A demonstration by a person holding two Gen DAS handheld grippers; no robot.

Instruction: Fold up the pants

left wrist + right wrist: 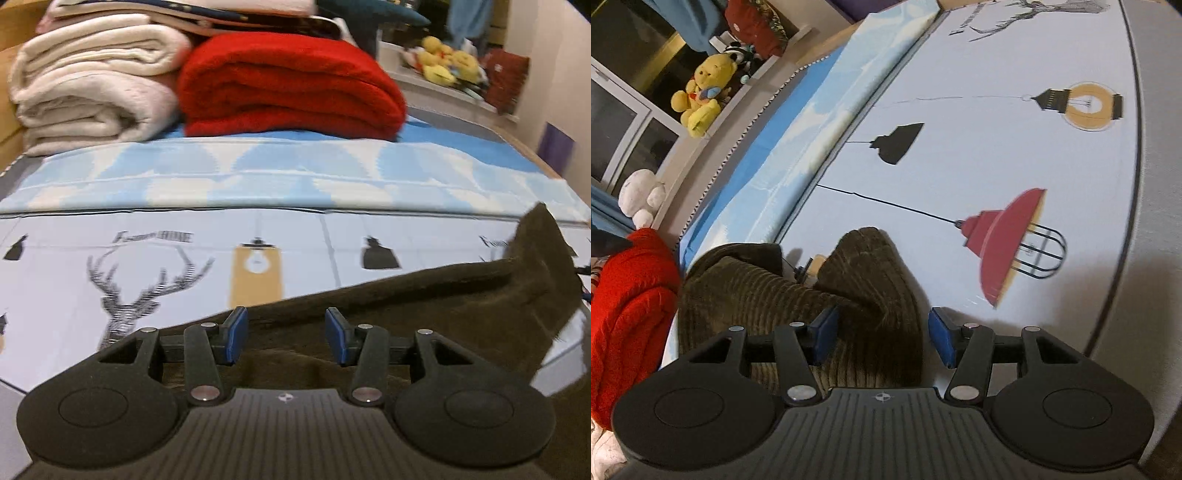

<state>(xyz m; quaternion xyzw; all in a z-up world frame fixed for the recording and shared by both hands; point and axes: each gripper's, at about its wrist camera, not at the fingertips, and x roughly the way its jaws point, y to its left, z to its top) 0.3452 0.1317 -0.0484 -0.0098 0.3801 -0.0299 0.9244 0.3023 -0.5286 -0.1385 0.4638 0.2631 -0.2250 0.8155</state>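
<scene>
Spread across the bed, a pale printed sheet is carrying everything here, its lamps and a stag's head drawn in black, yellow and red. Nearest the left camera, the left gripper is hanging with its blue pads apart and nothing between them, and right under it the brown corduroy pants are lying dark over the sheet, one corner sticking up toward the right edge of the view. Over on the other side, the right gripper is also standing open, its left pad just over the pants and its right pad over bare sheet; no cloth is pinched. From this side the pants are bunching into a rumpled heap with ridged folds. Beyond them a light blue patterned cover is running in a band across the bed. Farther back a folded red blanket is sitting beside a stack of cream blankets, touching it. Farthest off, yellow stuffed toys are resting on a ledge by a window.
</scene>
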